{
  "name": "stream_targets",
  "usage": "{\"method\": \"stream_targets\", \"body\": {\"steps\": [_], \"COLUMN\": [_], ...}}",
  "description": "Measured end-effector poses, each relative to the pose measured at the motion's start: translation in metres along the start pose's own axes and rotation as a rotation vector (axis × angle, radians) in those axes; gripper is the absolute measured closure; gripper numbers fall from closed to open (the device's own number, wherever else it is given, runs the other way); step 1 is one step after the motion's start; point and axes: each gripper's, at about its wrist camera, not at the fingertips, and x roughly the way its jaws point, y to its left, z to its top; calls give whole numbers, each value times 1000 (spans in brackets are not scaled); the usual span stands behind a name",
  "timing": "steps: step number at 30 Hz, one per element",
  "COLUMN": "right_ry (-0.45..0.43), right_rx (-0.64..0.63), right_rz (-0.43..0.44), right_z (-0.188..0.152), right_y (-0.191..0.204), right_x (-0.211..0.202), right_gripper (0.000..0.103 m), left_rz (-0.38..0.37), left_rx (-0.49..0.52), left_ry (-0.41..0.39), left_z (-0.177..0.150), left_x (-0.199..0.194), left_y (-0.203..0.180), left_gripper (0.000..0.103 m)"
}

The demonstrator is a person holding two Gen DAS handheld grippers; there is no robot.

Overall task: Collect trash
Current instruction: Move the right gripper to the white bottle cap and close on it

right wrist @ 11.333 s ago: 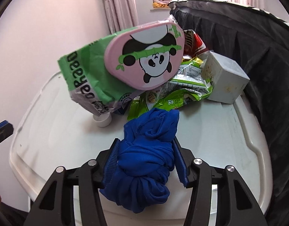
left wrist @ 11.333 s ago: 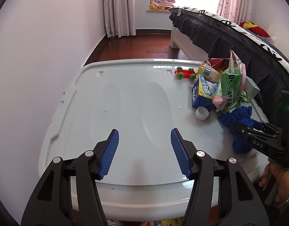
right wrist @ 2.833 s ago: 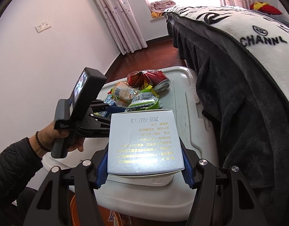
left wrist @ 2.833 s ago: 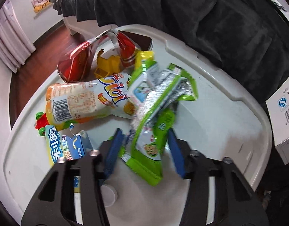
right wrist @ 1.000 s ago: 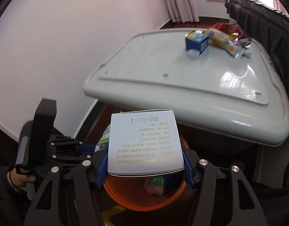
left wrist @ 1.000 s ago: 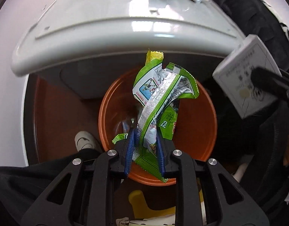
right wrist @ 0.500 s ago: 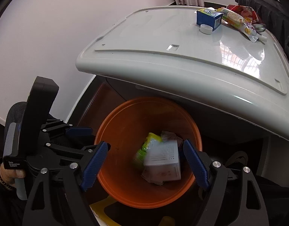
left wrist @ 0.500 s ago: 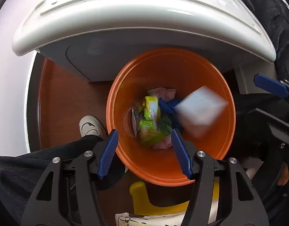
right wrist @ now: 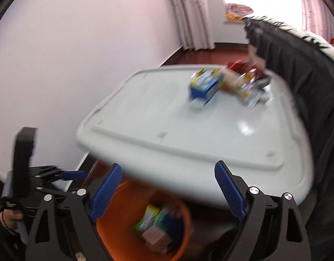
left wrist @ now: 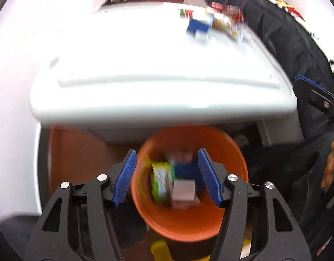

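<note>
both frames blurry. my left tongs (left wrist: 167, 177) gape wide, holding nothing, over the orange bin (left wrist: 212, 224). my right tongs (right wrist: 168, 192) are spread wide too, nothing between them. in the bin: green wrapper (left wrist: 160, 179), white box (left wrist: 184, 190), blue cloth (partly hidden). more trash (right wrist: 227, 84) lies on the white worktop (right wrist: 167, 117), far side, beside the dark bedcover (right wrist: 297, 65).

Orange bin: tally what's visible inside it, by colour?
Green-yellow wrapper: 1
Blue cloth: 1
White box: 1
Pink item, too blurred to identify: 1
Total: 4 visible in the orange bin. Motion blur may hide more underneath.
</note>
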Motion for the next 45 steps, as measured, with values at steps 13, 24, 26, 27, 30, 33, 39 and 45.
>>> {"method": "stream_targets", "body": {"steps": [13, 24, 26, 27, 30, 33, 39, 45], "right_ry": [-8, 99, 111, 113, 120, 133, 158, 159], "right_rx": [-20, 127, 118, 114, 104, 110, 123, 134], "right_rz": [-64, -69, -81, -92, -114, -130, -159, -167], "right_z": [68, 93, 94, 94, 95, 98, 103, 102], "right_y": [-19, -45, -44, -43, -42, -43, -42, -48], "right_x": [109, 184, 191, 194, 201, 207, 216, 214], "right_gripper": [20, 22, 25, 25, 30, 39, 47, 71], "left_rz": [73, 45, 28, 23, 21, 20, 13, 21], "left_rx": [-42, -39, -48, -50, -48, -46, -44, -31], "left_ry": [-223, -269, -261, -264, -281, -289, -291, -292], "left_z": [138, 172, 172, 172, 171, 171, 171, 171], "left_x": [-9, 4, 4, 3, -3, -6, -6, -5], "left_y": [35, 47, 50, 51, 54, 54, 55, 51], "left_gripper": [44, 44, 44, 44, 44, 44, 44, 44]}}
